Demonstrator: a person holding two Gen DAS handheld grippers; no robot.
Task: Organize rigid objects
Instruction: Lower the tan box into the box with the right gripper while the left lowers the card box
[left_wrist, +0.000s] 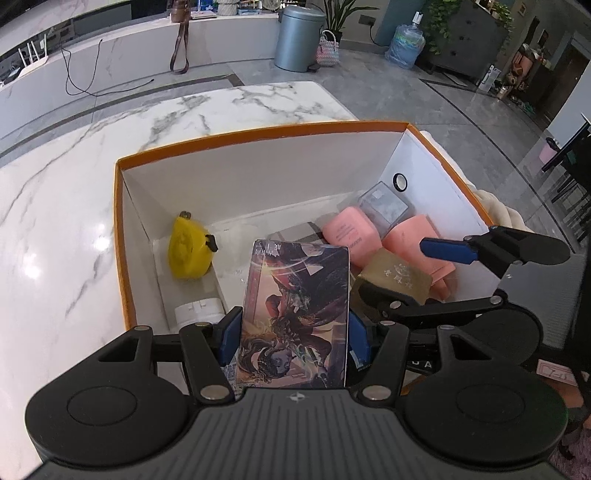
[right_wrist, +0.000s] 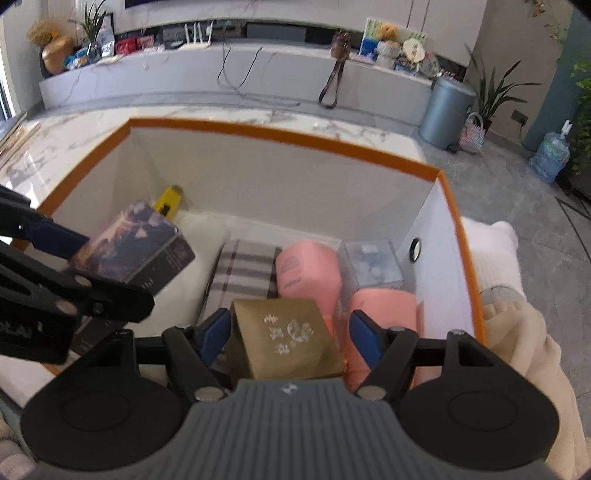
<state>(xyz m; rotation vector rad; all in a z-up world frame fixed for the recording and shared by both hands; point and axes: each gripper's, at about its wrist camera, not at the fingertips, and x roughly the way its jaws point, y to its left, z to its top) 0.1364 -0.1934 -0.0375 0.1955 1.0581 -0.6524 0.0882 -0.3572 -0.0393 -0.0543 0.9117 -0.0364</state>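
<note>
Left gripper clamping illustrated card box above orange-rimmed storage box. Right gripper standing apart around gold box, right pad clear of it, left contact unclear. Pink boxes, yellow tape measure lying inside.

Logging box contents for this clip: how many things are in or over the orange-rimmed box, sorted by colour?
Pink: 2, pink box and pink roll
Yellow: 1, tape measure
Gold: 1, gold box
Clear: 1, clear case
White: 1, white plug
Plaid: 1, plaid item
Illustrated: 1, picture box
Total: 8
</note>
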